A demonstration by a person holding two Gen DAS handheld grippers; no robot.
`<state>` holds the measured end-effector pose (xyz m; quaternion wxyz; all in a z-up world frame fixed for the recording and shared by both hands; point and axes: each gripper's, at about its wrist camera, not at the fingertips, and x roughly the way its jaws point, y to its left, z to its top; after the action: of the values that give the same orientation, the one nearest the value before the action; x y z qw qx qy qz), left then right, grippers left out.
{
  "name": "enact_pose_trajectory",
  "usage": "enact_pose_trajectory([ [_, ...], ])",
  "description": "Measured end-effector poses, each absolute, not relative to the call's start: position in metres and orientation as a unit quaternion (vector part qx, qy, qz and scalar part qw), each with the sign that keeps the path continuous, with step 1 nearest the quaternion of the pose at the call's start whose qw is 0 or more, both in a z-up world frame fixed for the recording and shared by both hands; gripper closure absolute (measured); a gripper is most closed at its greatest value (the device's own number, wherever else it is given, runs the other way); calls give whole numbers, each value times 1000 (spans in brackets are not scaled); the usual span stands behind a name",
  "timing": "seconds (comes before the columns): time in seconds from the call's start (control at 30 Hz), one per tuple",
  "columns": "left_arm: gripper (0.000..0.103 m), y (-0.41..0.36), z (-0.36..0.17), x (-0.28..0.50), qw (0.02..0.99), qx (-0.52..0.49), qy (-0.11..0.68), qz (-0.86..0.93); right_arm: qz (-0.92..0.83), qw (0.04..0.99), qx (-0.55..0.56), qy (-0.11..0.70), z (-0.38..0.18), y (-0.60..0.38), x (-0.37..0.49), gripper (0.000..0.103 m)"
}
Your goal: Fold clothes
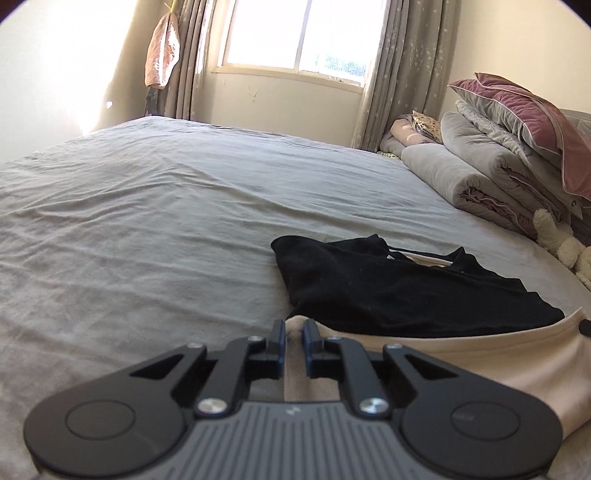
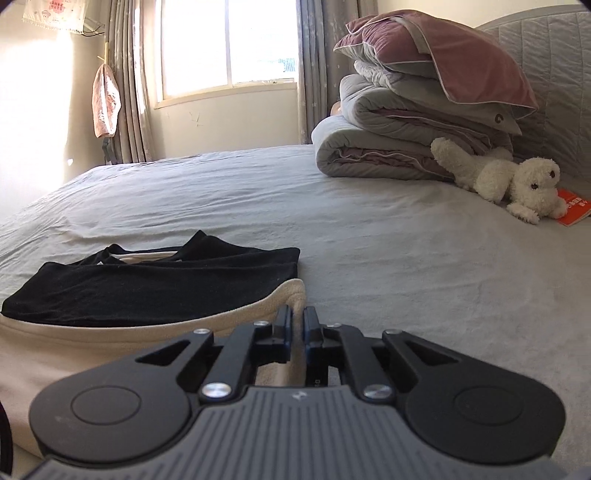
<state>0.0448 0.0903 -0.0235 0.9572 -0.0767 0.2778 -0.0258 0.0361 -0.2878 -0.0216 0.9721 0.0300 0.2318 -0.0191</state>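
A garment lies on the grey bed sheet: its black upper part is folded over a cream lower part. My left gripper is shut on the cream fabric's left edge, a fold of cloth pinched between the narrow jaws. In the right wrist view the same black part rests on the cream part. My right gripper is shut on the cream fabric's right corner, which rises in a small hump between the pads.
A stack of folded quilts topped by a mauve pillow stands at the bed's head, with a white plush dog and a red booklet beside it. A window with curtains is behind the bed.
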Motion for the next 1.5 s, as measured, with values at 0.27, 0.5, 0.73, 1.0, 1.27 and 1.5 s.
enact_pose_trajectory([
  [0.27, 64, 85, -27, 47, 957, -41, 289, -11, -35, 958, 3, 283, -39, -285, 48, 88],
  [0.5, 60, 71, -10, 35, 966, -27, 252, -51, 13, 970, -25, 240, -20, -259, 34, 79],
  [0.73, 59, 48, -24, 42, 952, -5, 293, -91, 102, 957, -64, 264, -32, -213, 46, 79],
  [1.0, 53, 43, -30, 37, 950, 12, 296, -100, 85, 950, -35, 300, -37, -203, 62, 80],
  [1.27, 52, 52, -37, 46, 947, 7, 306, -99, 120, 946, -55, 296, -46, -176, 54, 79],
  [1.5, 51, 59, -29, 41, 950, 1, 299, -91, 94, 957, -53, 268, -28, -200, 44, 75],
])
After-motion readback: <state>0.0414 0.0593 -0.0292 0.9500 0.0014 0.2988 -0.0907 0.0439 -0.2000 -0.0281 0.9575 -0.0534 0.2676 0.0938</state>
